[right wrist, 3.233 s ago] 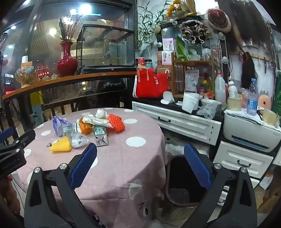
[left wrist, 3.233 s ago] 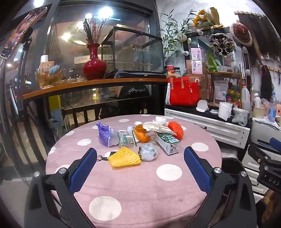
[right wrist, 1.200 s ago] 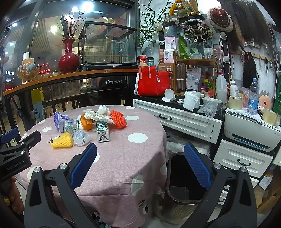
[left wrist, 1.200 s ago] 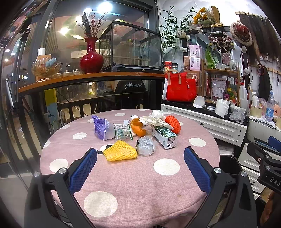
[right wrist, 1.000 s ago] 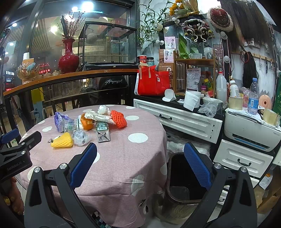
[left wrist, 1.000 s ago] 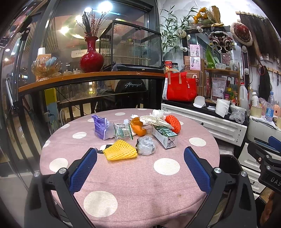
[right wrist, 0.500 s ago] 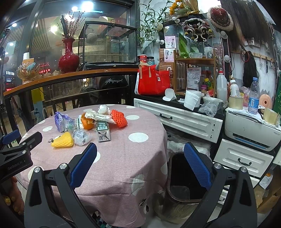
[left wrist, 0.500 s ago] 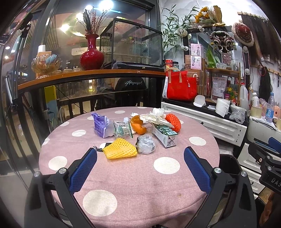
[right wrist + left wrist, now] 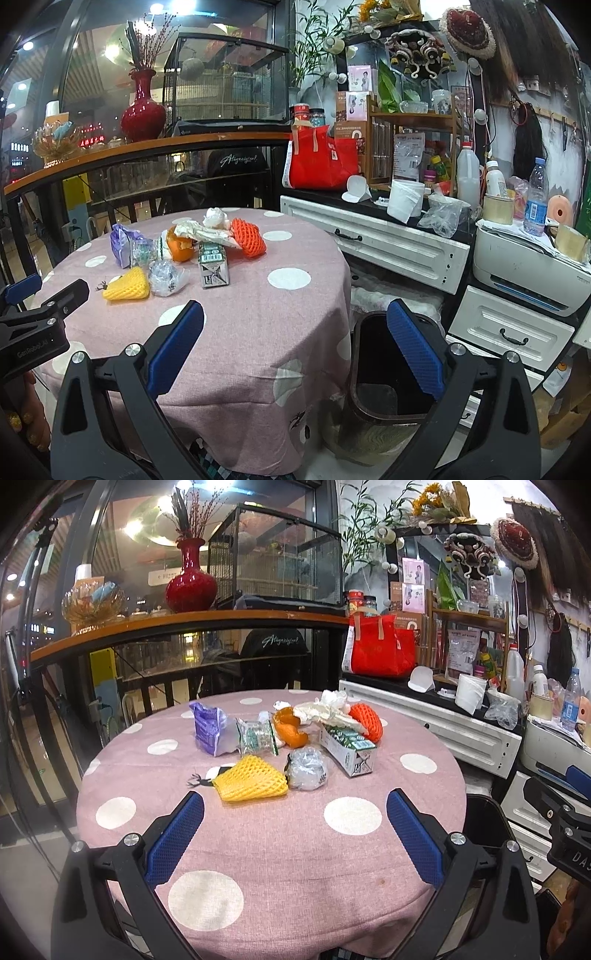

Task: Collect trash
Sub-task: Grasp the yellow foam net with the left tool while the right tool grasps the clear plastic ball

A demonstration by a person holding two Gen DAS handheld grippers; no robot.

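A pile of trash lies mid-table on the pink polka-dot tablecloth (image 9: 280, 856): yellow foam net (image 9: 249, 781), crumpled clear plastic (image 9: 306, 768), green milk carton (image 9: 347, 746), orange peel (image 9: 290, 726), orange-red foam net (image 9: 366, 720), purple wrapper (image 9: 208, 728), green-white packet (image 9: 256, 737) and white tissue (image 9: 327, 706). My left gripper (image 9: 294, 834) is open and empty over the table's near edge, short of the pile. My right gripper (image 9: 295, 350) is open and empty, right of the table above the dark trash bin (image 9: 388, 384). The carton (image 9: 213, 263) and yellow net (image 9: 127, 285) also show in the right wrist view.
White drawers (image 9: 373, 243) and a counter with a red bag (image 9: 321, 158), bottles and a printer (image 9: 528, 269) stand right of the table. A wooden rail (image 9: 184, 622) with a red vase (image 9: 190, 585) runs behind. The bin stands on the floor between table and drawers.
Both grippers have stayed open and empty. The left view has drifted slightly closer to the table; the trash has not moved.
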